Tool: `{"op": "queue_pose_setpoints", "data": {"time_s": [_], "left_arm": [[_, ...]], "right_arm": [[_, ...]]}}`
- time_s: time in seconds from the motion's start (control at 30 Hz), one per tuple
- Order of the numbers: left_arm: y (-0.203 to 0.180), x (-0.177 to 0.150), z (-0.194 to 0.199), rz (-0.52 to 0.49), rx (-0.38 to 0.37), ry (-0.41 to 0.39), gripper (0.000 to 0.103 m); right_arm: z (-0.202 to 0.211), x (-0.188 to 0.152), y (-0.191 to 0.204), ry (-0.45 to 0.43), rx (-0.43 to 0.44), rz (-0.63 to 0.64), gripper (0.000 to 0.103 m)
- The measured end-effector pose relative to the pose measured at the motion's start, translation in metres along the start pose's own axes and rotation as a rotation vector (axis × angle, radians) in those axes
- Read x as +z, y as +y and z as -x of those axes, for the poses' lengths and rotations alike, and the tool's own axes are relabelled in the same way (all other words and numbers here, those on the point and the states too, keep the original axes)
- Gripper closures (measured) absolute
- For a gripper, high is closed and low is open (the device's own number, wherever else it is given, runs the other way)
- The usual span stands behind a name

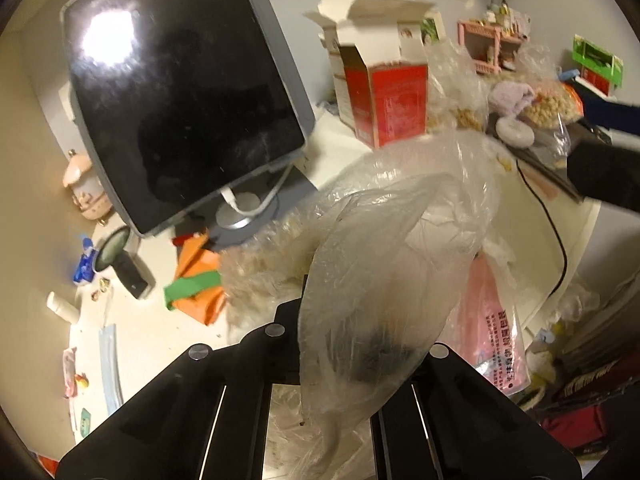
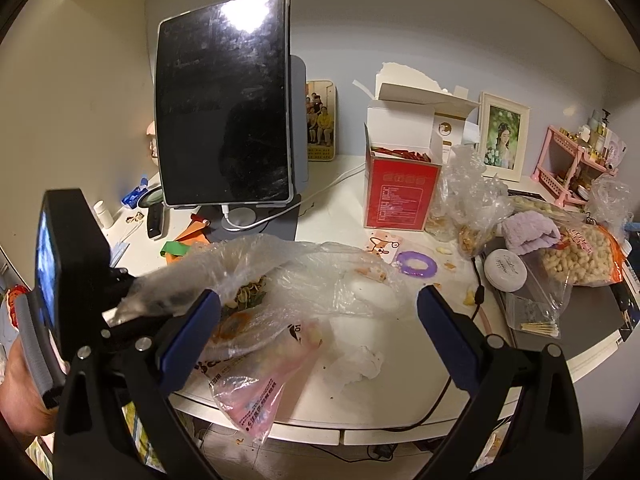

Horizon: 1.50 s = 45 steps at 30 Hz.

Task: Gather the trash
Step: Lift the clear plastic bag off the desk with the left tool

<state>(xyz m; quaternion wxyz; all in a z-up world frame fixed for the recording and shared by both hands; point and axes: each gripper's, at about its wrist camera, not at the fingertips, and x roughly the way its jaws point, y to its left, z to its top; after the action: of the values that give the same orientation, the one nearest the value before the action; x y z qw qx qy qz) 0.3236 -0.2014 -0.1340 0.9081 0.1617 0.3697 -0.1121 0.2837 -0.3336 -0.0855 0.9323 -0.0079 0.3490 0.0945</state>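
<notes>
A clear plastic trash bag point(image 1: 400, 248) with scraps inside lies on the white desk point(image 1: 168, 336). My left gripper point(image 1: 352, 344) is shut on the bag's edge, which drapes over its fingers. The bag also shows in the right wrist view point(image 2: 304, 276), with the left gripper point(image 2: 132, 300) holding its left end. My right gripper point(image 2: 320, 312) is open and empty, with blue-padded fingers point(image 2: 448, 332) either side of the bag, above the desk's front edge. A pink printed wrapper point(image 2: 256, 392) hangs over that edge. Crumpled white tissue point(image 2: 356, 356) lies beside it.
A dark tablet on a stand point(image 2: 224, 120) is at the back left. An open red and white box point(image 2: 400, 188), bags of peanuts point(image 2: 588, 256), a purple ring point(image 2: 416, 264), a round white case point(image 2: 506, 270), orange and green paper point(image 1: 196, 280) and a black cable point(image 2: 476, 300) crowd the desk.
</notes>
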Motion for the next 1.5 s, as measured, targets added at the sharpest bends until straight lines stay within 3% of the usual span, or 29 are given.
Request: {"op": "queue_pose_setpoints", "data": {"time_s": [0.37, 0.83, 1.13, 1.5], "left_arm": [[0.019, 0.029, 0.047, 0.030, 0.059, -0.094, 0.101], [0.032, 0.034, 0.099, 0.047, 0.093, -0.143, 0.101], [0.047, 0.017, 0.135, 0.084, 0.125, -0.162, 0.101], [0.076, -0.037, 0.194, 0.139, 0.201, -0.156, 0.101]], "right_arm": [[0.028, 0.008, 0.009, -0.061, 0.021, 0.003, 0.007], [0.057, 0.009, 0.032, -0.103, 0.062, 0.018, 0.007], [0.077, 0.008, 0.060, -0.128, 0.101, 0.057, 0.007], [0.113, -0.009, 0.119, -0.154, 0.181, 0.131, 0.007]]}}
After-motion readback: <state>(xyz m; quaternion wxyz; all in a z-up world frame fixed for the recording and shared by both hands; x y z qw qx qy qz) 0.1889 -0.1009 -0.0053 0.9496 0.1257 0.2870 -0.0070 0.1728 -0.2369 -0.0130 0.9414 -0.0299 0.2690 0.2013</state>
